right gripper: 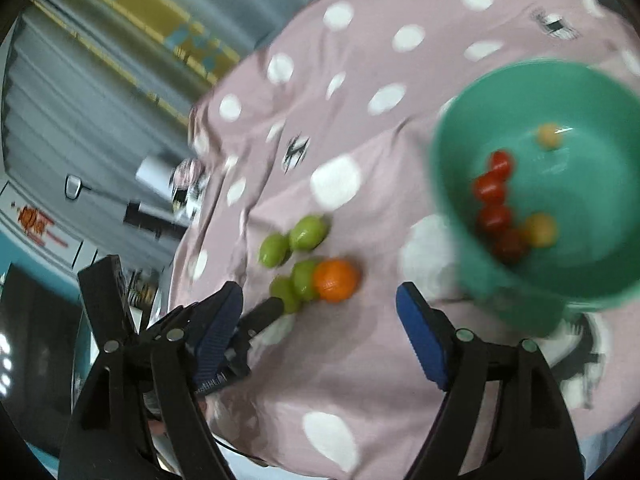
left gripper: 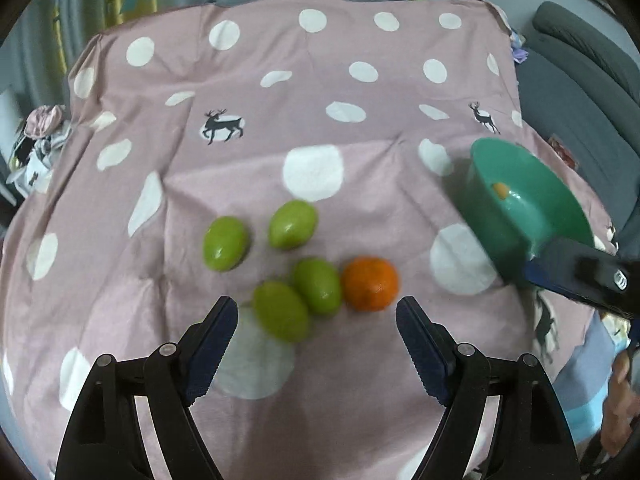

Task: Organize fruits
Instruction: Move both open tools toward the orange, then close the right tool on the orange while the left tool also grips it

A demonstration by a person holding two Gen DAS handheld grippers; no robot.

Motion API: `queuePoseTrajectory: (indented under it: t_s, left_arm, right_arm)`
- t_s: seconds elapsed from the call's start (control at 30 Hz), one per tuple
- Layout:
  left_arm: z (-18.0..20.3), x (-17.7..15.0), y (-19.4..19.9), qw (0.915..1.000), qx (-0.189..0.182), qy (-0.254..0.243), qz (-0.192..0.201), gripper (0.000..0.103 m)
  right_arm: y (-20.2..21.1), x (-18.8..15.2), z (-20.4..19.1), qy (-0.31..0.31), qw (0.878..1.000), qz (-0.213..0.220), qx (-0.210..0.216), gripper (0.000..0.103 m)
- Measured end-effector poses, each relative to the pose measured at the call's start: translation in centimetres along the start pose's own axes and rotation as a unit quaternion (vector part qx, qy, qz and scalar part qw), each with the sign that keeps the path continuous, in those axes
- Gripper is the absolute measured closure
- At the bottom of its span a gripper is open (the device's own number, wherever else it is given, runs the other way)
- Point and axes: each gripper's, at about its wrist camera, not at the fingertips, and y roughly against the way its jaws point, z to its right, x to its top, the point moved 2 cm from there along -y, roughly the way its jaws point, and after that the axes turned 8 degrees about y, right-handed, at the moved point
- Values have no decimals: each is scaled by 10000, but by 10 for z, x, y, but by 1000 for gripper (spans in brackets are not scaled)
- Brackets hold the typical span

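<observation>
— What do we have in front of our left gripper (left gripper: pixel 316 316)?

— Its two fingers stand wide apart with nothing between the pads. Just above them in the left wrist view, at the lower middle of the frame, we see four green fruits (left gripper: pixel 316 286) and one orange (left gripper: pixel 370 283) lying on the pink dotted cloth (left gripper: pixel 256 92). Two of the green ones touch each other, and the orange sits just beside the right one of that pair. The other two green fruits lie a little higher and to the left, near each other.

— And the bowl?

— The green bowl (left gripper: pixel 524 208) is at the right of that frame, tilted, its rim near a dark arm of our right gripper (right gripper: pixel 320 300). We cannot tell whether the two touch. From the right wrist view the bowl fills the upper right of the frame, blurred, with several small red fruits (right gripper: pixel 494 190) and a couple of yellowish ones (right gripper: pixel 541 230) inside it.

— How do the right fingers stand?

— Wide as well, with no fruit between them. The orange and green fruits show above and between the tips, on the cloth. At the lower left of that frame we see part of the left gripper, its tip beside the nearest green fruit.
</observation>
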Motion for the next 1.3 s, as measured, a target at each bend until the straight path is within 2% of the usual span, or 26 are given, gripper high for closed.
queuePoseTrajectory:
  t_s: [0.07, 0.2, 0.27, 0.33, 0.43, 0.5, 0.63, 0.77, 0.87, 0.97, 1.07, 1.13, 1.27, 1.3]
  left_arm:
    - [-4, -6, -2, 9999, -49, -69, 77, 21]
    - [7, -12, -7, 9971, 131, -629, 419, 21]
    - [17, -14, -8, 9936, -87, -983, 548, 21]
    - [25, -13, -15, 9914, -189, -1202, 487, 22]
    - [35, -12, -31, 9888, -288, -1445, 225, 27]
    - [36, -9, -39, 9895, -363, -1392, 162, 28]
    - [35, 3, -43, 9920, -410, -1157, 304, 32]
    - [38, 3, -43, 9888, -370, -1415, 290, 44]
    - [37, 0, -40, 9874, -493, -1483, 253, 44]
    - [38, -1, -30, 9866, -506, -1509, 347, 44]
    - [47, -10, -24, 9794, -691, -1867, 331, 44]
    - [55, -14, -29, 9758, -490, -2102, 355, 44]
    - [58, -12, -46, 9770, -448, -2082, 124, 44]
    - [57, -11, -49, 9776, -544, -2032, 68, 44]
  right_arm:
    - [-20, 4, -4, -36, 9998, -175, 30, 28]
    - [-53, 9, -3, -65, 9981, -521, -317, 32]
    - [-63, 8, 2, -131, 9973, -659, -295, 36]
    - [-72, 8, 7, -279, 9960, -802, -266, 41]
    - [-80, 8, 16, -415, 9948, -892, -266, 46]
    - [-82, 7, 22, -480, 9938, -972, -242, 48]
    - [-83, 6, 33, -671, 9924, -1025, -123, 54]
    - [-91, 4, 38, -865, 9890, -1194, 114, 54]
    - [-95, 3, 35, -882, 9883, -1226, 211, 55]
    - [-97, 3, 34, -917, 9880, -1220, 250, 62]
    - [-99, 4, 35, -922, 9878, -1228, 274, 63]
    - [-99, 5, 35, -908, 9882, -1207, 261, 62]
    - [-98, 3, 36, -894, 9883, -1208, 275, 62]
    - [-95, 3, 37, -890, 9887, -1182, 228, 63]
